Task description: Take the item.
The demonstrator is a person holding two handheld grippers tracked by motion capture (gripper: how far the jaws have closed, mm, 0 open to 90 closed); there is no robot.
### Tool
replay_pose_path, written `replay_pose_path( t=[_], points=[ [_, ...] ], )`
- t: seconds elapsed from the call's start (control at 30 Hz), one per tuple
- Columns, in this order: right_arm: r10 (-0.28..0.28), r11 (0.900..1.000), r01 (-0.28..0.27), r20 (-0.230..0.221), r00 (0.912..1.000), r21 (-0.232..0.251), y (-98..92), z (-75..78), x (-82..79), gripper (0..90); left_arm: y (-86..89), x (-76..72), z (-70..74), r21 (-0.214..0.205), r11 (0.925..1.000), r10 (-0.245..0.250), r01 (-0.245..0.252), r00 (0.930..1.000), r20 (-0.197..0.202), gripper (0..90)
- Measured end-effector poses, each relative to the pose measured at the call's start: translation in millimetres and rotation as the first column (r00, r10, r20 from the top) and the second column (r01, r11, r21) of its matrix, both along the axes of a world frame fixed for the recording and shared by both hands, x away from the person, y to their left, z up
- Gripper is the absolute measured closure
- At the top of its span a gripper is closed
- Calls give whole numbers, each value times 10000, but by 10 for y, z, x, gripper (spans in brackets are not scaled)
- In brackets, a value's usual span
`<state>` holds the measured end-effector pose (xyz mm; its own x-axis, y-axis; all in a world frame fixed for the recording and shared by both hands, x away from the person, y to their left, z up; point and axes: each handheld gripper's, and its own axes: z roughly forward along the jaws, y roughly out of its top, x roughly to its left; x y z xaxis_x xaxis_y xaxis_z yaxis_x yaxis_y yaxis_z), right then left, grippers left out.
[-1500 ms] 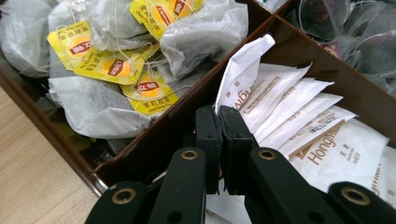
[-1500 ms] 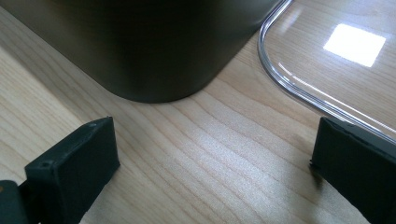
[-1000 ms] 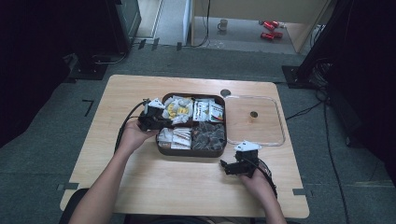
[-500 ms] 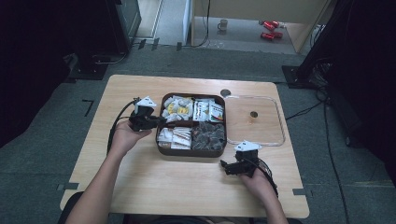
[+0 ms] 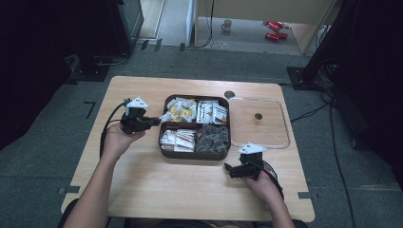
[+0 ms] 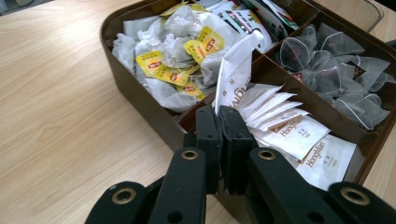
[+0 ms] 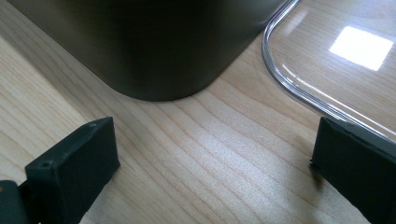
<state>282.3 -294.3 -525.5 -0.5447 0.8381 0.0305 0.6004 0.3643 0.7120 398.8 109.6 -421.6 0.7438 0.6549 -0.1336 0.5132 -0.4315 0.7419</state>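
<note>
A brown four-compartment box (image 5: 195,155) sits mid-table and holds tea bags and sachets. My left gripper (image 5: 153,121) hovers at the box's left edge, shut on a white sachet (image 5: 166,117). In the left gripper view the jaws (image 6: 219,116) pinch the lower end of that white sachet (image 6: 236,70), which stands upright above the compartment of similar white sachets (image 6: 299,135). My right gripper (image 5: 230,168) rests on the table by the box's front right corner and is open. Its view has bare wood between the jaws (image 7: 210,154), with the box's corner (image 7: 159,51) ahead.
A clear plastic lid (image 5: 281,137) lies flat to the right of the box, and its rim (image 7: 299,93) reaches near my right jaw. Yellow-tagged tea bags (image 6: 177,60) and mesh pyramid bags (image 6: 336,70) fill other compartments. Bare tabletop (image 5: 142,180) lies in front.
My left gripper has drawn back to the left from over the box, bringing a white sachet with it. The right gripper has stayed still.
</note>
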Motion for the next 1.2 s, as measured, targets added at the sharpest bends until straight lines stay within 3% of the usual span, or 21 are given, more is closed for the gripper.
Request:
replay_pose_path(
  t=[0.53,1.1,1.2],
  points=[
    [108,9999,-108,-2,9999,-5,0,0,7,1,222,-11,-24,60,9984,562,-562,9984,-68,884],
    [173,9998,-173,-1,9999,-19,3,1,10,1,397,122,-281,344,9921,1223,-1205,9908,-579,882],
    [179,9998,-179,2,9998,-18,3,0,10,1,431,156,-338,694,9881,1423,-1376,9875,-677,882]
  ],
)
